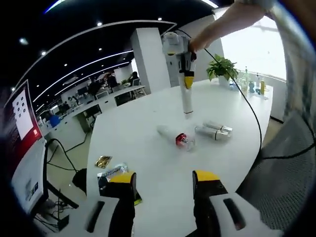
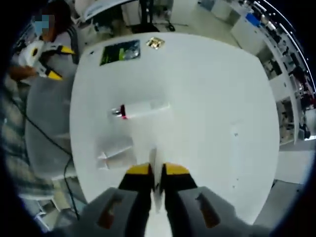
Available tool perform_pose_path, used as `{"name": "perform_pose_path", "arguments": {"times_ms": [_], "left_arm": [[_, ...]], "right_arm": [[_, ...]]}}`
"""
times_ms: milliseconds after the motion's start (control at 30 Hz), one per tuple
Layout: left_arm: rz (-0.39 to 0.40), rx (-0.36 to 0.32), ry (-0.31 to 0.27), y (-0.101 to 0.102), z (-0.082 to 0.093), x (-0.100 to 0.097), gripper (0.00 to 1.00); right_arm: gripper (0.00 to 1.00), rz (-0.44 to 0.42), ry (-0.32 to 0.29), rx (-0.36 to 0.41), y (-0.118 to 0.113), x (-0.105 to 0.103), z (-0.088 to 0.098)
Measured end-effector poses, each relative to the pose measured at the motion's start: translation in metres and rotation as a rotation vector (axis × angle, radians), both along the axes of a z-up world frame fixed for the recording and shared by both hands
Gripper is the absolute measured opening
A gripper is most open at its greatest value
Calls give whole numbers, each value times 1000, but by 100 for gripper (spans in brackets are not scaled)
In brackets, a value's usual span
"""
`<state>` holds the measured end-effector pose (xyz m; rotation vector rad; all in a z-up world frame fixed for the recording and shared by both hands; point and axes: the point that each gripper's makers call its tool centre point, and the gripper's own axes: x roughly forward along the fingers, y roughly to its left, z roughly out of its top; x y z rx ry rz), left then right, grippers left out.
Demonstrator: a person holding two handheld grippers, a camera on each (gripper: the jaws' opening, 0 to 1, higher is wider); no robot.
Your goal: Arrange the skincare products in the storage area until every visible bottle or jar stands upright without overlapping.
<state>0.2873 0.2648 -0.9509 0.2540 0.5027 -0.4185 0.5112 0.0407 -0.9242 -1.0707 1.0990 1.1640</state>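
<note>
Up high — right hand-held gripper (image 2: 157, 174) clamps white tube (image 2: 155, 160).

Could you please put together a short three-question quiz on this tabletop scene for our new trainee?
1. True or false: the red-capped bottle stands upright on the white table.
2. Which gripper holds a white tube: left gripper or right gripper?
3. What lies just beyond the red-capped bottle in the left gripper view?

Key: 1. False, it lies on its side. 2. Right; it is shut on the white tube. 3. Two silver-white bottles, also lying down.
</note>
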Motion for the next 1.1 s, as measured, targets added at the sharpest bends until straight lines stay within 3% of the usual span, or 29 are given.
{"name": "perform_pose_path", "arguments": {"times_ms": [633,867,1100], "left_arm": [[9,24,29,4,-7,-1,45],[11,31,42,5,-9,-2,45],[2,42,59,4,-13,-3,45]], "right_arm": [[7,10,40,-15,-8,19,-21],[8,34,20,-12,-7,23,-20],[10,44,41,-14,-10,30,-21]]}}
